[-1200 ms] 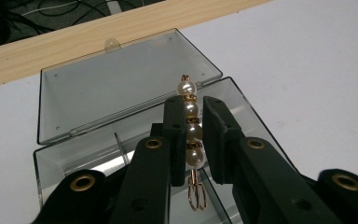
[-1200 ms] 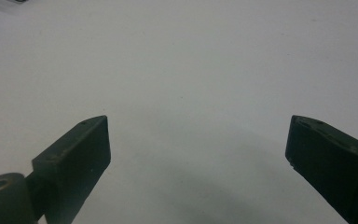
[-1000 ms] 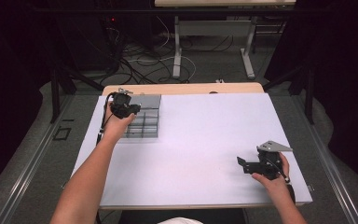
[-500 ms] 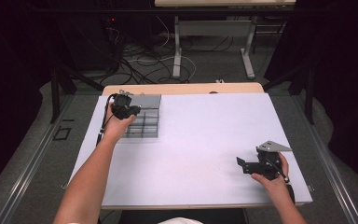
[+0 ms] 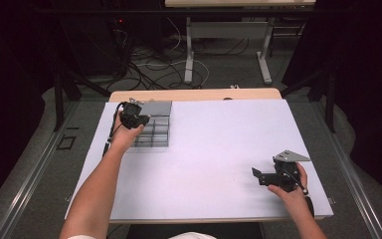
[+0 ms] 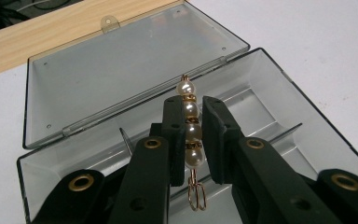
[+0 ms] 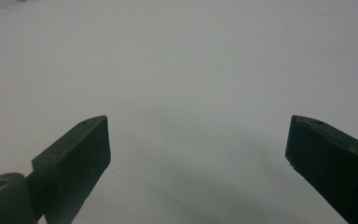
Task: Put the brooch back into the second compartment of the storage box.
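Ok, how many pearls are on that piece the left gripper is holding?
4 pearls on the pearl strand, in one line between the left gripper jaws above the open box: one above the jaw tips, two between the pads, one lowest near the gold ring. None looks hidden.

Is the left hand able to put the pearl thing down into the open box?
Probably yes. The left gripper holds the pearl earring right over the open box; the lid is folded back and nothing lies between.
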